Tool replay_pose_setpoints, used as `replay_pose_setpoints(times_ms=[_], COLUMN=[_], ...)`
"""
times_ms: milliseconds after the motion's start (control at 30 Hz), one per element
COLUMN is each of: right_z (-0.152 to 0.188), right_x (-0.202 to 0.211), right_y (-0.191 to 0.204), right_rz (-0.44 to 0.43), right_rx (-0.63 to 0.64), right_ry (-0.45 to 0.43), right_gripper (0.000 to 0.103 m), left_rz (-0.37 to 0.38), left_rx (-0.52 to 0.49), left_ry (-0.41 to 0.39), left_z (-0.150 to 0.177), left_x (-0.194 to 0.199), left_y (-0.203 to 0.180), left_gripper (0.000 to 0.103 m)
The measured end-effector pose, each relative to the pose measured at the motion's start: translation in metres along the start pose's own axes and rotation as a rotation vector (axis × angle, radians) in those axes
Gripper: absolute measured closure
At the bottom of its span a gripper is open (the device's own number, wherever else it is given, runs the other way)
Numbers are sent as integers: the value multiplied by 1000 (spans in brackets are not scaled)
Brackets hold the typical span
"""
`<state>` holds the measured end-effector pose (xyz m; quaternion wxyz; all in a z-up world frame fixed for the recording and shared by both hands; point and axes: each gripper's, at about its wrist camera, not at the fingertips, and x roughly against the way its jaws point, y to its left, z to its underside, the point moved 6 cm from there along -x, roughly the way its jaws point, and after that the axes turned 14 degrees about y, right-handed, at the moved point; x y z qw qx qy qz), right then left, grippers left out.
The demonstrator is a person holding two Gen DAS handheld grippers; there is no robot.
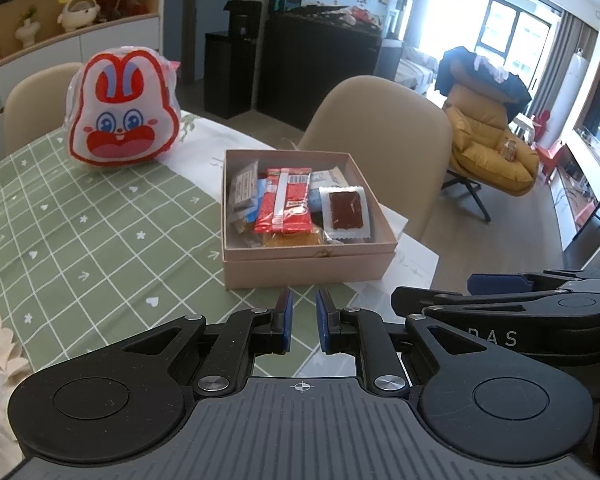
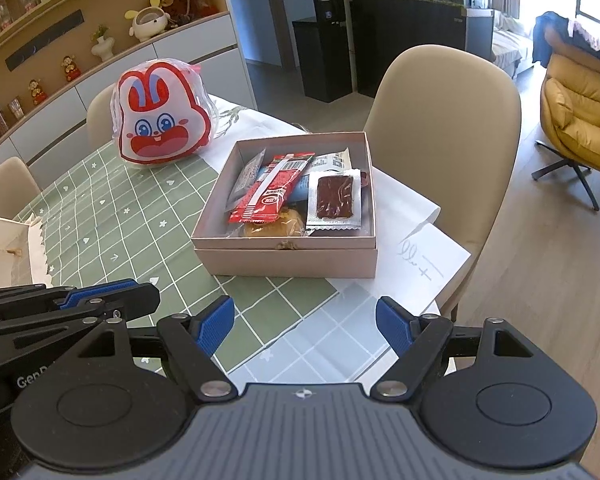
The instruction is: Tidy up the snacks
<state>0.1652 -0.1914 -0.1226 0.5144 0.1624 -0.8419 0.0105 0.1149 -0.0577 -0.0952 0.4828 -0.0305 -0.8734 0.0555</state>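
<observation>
Nearest the lens in the left wrist view, the left gripper (image 1: 303, 312) hangs over the table with its blue-padded jaws drawn in as narrow as they go, a slim gap between them and nothing held. In the right wrist view the right gripper (image 2: 305, 322) stands with jaws wide apart, also empty. Each gripper shows in the other's view, at the frame edge beside it. White lettering "DAS" reads on the right gripper's body in the left view; "Gen" begins a cut-off word on the left gripper's body in the right view.

Largest item: the table (image 2: 112, 220), covered by a green cloth with a white grid and small hearts, arrows and flowers. A beige chair (image 2: 444, 120) stands behind its far edge.

On the cloth, well beyond both grippers, sits a pale pink square box (image 2: 288, 258), lid off and nested beneath it. It holds the snacks: a red wrapper (image 2: 270, 194) with a white strip, its print too small to read, lying over other packets; a clear-windowed packet (image 2: 334, 200) showing a dark brown slab; and a yellow cake (image 2: 276, 226) near the front wall.

Left of the box, apart from it, stands a rabbit-face bag (image 2: 162, 128), red and white with blue eyes.

A white paper (image 2: 428, 258) with handwritten strokes lies just right of the box.
</observation>
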Motion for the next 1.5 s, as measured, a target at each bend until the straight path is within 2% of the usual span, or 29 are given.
replay_pose_setpoints(times_ms=[1200, 1367, 1500], right_z=[8, 7, 6], right_x=[5, 4, -3], right_y=[-1, -1, -2], right_rz=[-3, -1, 3], right_rx=[0, 1, 3], right_ry=[14, 15, 28], right_gripper=[24, 24, 24], left_rz=[11, -4, -36], left_rx=[-4, -16, 14], left_ry=[7, -18, -4], left_z=[8, 7, 6], left_x=[4, 4, 2], left_y=[-6, -6, 2], left_gripper=[86, 86, 86])
